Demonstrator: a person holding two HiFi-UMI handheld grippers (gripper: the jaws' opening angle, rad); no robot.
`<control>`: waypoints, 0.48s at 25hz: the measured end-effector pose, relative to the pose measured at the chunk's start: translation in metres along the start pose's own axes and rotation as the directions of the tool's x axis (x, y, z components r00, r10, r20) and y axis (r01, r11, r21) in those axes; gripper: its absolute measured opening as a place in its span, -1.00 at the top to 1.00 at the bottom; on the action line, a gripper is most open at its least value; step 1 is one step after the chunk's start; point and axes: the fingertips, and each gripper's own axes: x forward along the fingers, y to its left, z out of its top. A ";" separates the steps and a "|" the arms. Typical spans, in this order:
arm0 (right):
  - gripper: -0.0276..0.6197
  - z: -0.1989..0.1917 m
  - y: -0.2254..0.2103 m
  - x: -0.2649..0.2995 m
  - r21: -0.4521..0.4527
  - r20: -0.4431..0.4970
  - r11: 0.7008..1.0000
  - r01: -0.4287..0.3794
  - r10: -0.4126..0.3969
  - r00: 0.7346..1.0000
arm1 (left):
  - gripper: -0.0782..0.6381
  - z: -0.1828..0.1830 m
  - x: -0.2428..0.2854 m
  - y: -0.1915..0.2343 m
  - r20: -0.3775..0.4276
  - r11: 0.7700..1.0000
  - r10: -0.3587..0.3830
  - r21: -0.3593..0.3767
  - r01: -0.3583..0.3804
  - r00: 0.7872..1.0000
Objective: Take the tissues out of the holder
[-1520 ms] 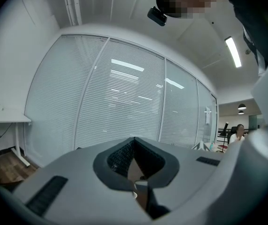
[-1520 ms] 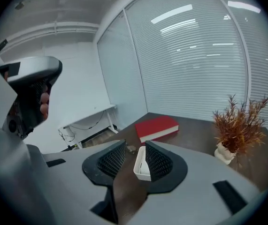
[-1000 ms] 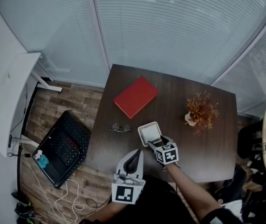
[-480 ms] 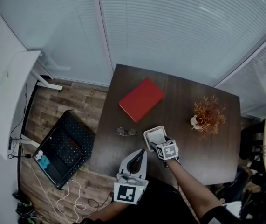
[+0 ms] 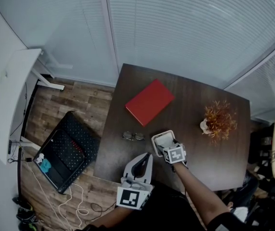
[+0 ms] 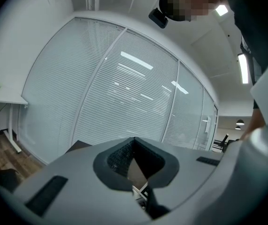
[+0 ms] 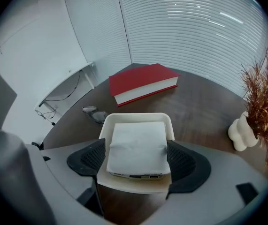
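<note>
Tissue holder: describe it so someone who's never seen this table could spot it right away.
On the dark table, look near the edge closest to the person, between the glasses and the plant, in front of the red book. The holder is the only open tray there: cream, square with rounded corners, filled with white tissues.

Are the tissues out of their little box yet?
Not yet. Nothing is done: the tissues lie in the holder. In hand: the right gripper, jaws just opened wide, straddles them without squeezing; the left gripper is shut, empty. Left: pinch and lift them out.
</note>
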 end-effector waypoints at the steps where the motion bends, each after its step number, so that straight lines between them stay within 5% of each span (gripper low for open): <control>1: -0.31 0.001 0.000 0.001 -0.002 -0.004 1.000 0.001 -0.001 1.000 | 0.79 0.000 0.001 0.001 -0.003 1.000 0.001 -0.004 -0.001 1.000; 12: -0.33 -0.013 -0.008 0.017 -0.081 -0.067 0.995 0.050 -0.056 0.996 | 0.79 -0.006 0.009 0.008 -0.021 0.999 0.001 -0.042 -0.002 1.000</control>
